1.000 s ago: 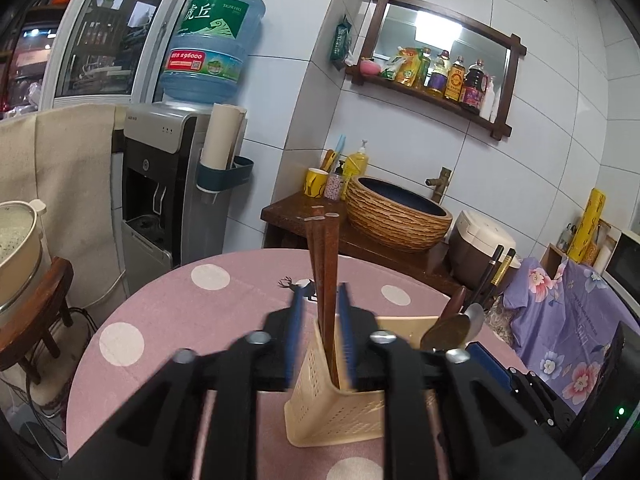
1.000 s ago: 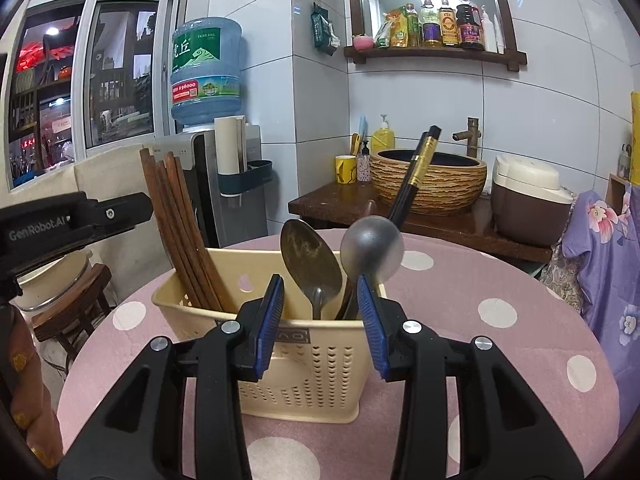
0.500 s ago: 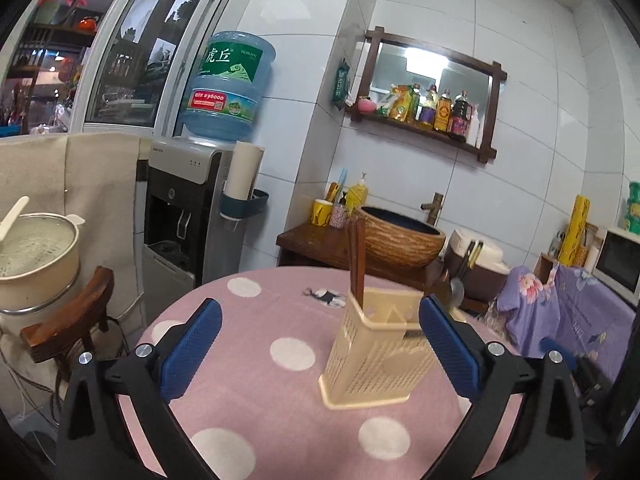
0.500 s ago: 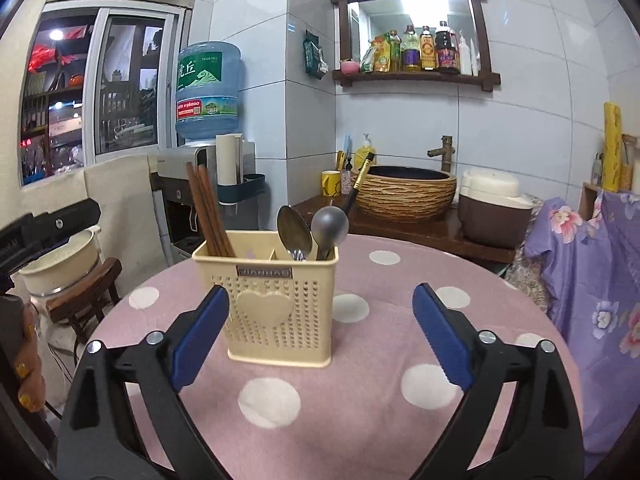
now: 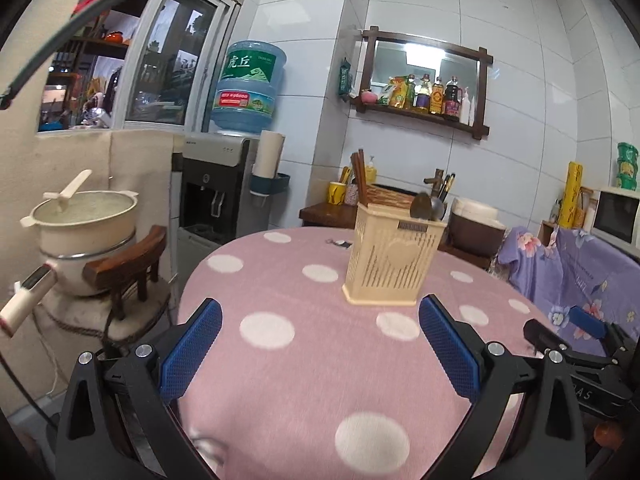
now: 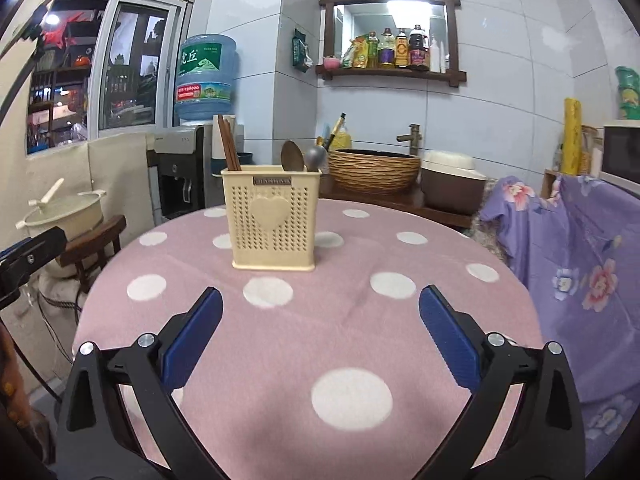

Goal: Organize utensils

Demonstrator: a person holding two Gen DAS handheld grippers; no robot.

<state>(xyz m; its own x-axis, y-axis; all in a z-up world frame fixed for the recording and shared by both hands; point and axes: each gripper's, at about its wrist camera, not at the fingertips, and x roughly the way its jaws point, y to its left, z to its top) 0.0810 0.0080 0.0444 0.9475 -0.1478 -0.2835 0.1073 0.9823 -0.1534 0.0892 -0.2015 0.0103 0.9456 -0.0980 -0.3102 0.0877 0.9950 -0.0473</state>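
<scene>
A cream perforated utensil holder (image 5: 394,258) (image 6: 274,216) stands upright on the round pink dotted table (image 5: 320,380) (image 6: 340,340). Brown chopsticks (image 6: 229,142) fill its left compartment. Two spoons (image 6: 292,156) and dark chopsticks (image 6: 334,130) stand at its right. My left gripper (image 5: 319,304) is open and empty, well short of the holder. My right gripper (image 6: 321,292) is empty too; its jaws are opening, nothing between them. In the left wrist view the right gripper (image 5: 580,344) shows at the right edge.
A cream pot (image 5: 84,216) rests on a wooden chair left of the table. A water dispenser (image 5: 216,192) stands behind. A woven basin (image 6: 374,170) and a rice cooker (image 6: 452,184) sit on the far counter. Purple floral cloth (image 6: 580,264) hangs at the right.
Both grippers let go of the utensils in the holder, opened wide and drew back from it. The holder now looks smaller and farther away.
</scene>
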